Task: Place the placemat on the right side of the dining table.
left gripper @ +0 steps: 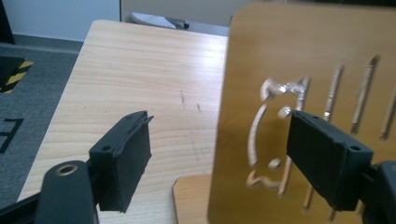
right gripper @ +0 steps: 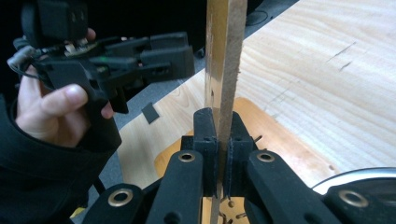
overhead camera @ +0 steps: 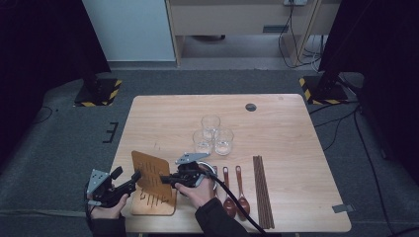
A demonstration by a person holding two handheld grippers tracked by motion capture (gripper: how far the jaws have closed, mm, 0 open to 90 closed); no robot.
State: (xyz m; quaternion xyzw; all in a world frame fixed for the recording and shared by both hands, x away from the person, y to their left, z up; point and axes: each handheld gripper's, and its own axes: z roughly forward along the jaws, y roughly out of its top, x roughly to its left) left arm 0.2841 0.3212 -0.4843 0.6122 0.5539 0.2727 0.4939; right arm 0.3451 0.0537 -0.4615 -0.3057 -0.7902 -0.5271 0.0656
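Right claw (right gripper: 219, 140) pinches thin wooden board (overhead camera: 148, 173) on edge, tilted up over a second board (overhead camera: 155, 205) lying flat at the table's (overhead camera: 296, 123) near-left corner. Left claw (left gripper: 219, 158) stands open, jaws either side of the board's edge, not pressing. Risk: narrow edge-grip lets the board pivot or slip, dropping onto the flat one; swinging right, it could hit the glasses (overhead camera: 212, 136).

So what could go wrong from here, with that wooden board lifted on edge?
1. Only the right gripper pinches the raised board's thin edge; the left gripper's jaws stand apart around it, so it may pivot or slip.
2. If it tips, it could knock the glasses or spoons nearby.
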